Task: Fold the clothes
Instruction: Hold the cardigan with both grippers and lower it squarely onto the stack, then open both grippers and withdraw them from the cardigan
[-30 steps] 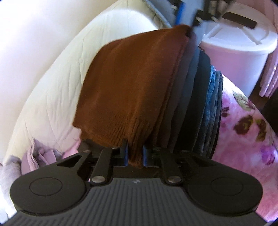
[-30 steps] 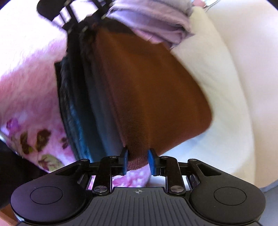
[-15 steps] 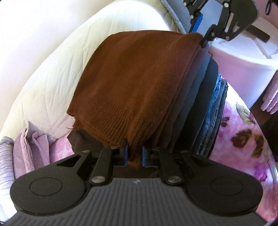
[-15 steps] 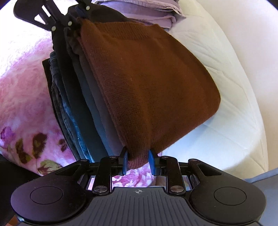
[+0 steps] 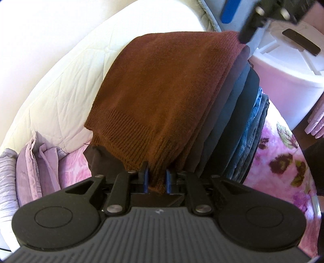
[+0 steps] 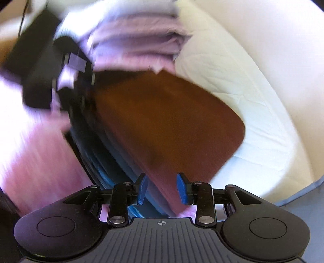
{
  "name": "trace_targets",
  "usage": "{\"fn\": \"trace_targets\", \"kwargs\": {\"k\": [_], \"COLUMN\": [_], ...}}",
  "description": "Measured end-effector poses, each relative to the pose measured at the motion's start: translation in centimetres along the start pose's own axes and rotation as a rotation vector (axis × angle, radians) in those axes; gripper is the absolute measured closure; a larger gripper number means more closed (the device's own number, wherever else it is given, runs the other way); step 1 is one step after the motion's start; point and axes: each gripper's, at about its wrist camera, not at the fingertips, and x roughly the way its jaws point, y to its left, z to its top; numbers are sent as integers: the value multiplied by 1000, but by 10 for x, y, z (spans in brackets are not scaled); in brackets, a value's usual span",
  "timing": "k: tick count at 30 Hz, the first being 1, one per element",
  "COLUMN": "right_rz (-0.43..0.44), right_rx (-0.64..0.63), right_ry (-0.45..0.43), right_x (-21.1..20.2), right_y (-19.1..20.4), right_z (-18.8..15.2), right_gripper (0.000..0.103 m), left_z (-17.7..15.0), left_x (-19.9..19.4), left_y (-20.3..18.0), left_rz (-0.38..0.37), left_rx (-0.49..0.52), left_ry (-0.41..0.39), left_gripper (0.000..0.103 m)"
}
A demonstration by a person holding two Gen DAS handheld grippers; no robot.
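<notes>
A folded brown knit sweater lies on top of a stack of folded dark and blue clothes. My left gripper is shut on the sweater's ribbed near corner. In the blurred right wrist view the sweater lies on the same stack. My right gripper is open, its blue pads apart on either side of the sweater's near edge, not pinching it. The right gripper shows at the top of the left wrist view, above the sweater's far corner.
The stack sits on a pink floral blanket. A white quilted duvet lies beside it. Folded lilac clothes lie at the left. A white lidded bin stands beyond the stack.
My right gripper has opened and let go of the sweater, and it is moving fast, blurring its view. The sweater has settled onto the stack. My left gripper still holds its corner.
</notes>
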Motion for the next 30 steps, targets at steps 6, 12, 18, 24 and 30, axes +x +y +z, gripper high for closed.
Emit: {"fn": "trace_targets", "kwargs": {"k": [6, 12, 18, 24, 30], "right_rz": [64, 87, 91, 154, 60], "right_rx": [218, 152, 76, 157, 305], "right_ry": [1, 28, 18, -20, -105], "right_x": [31, 43, 52, 36, 54], "right_y": [-22, -26, -18, -43, -124], "right_z": [10, -6, -23, -4, 36], "right_gripper": [69, 69, 66, 63, 63], "left_z": [0, -15, -5, -10, -11], "left_x": [-2, -46, -33, 7, 8], "left_y": [1, 34, 59, 39, 34], "left_rz": [-5, -103, -122, -124, -108], "left_rx": [1, -210, -342, -315, -355], "left_ry": [7, -50, -76, 12, 35], "left_gripper": [91, 84, 84, 95, 98]}}
